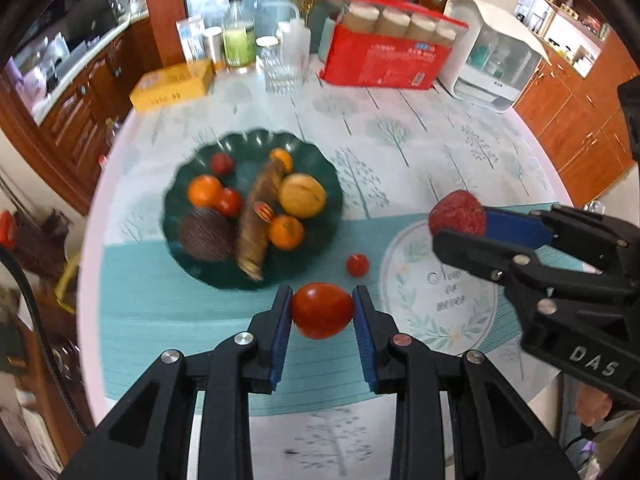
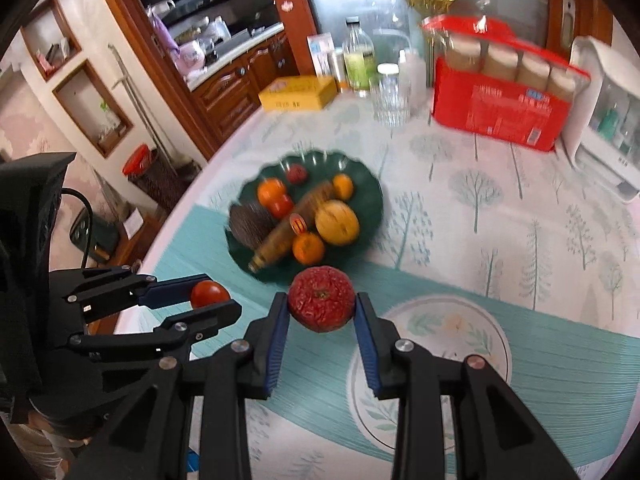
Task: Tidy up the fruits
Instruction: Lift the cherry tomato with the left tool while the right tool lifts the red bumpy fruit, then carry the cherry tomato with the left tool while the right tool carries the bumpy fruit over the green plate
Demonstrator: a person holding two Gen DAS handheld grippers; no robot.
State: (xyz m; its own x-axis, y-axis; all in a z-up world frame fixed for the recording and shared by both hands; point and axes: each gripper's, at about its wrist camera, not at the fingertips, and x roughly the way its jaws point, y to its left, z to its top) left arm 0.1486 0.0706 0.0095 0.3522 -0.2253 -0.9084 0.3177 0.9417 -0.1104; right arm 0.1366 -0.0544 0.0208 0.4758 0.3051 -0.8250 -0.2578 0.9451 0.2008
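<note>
My left gripper is shut on a smooth red tomato and holds it above the teal placemat; it also shows in the right wrist view. My right gripper is shut on a wrinkled dark red fruit, also seen in the left wrist view. A dark green scalloped plate ahead holds oranges, small red fruits, a yellow round fruit, a brown spiky fruit and a long tan root. A small red tomato lies on the placemat near the plate.
A white round mat with leaf print lies right of the plate. At the table's back stand a yellow box, bottles and a glass jar, a red package and a white appliance. Wooden cabinets surround the table.
</note>
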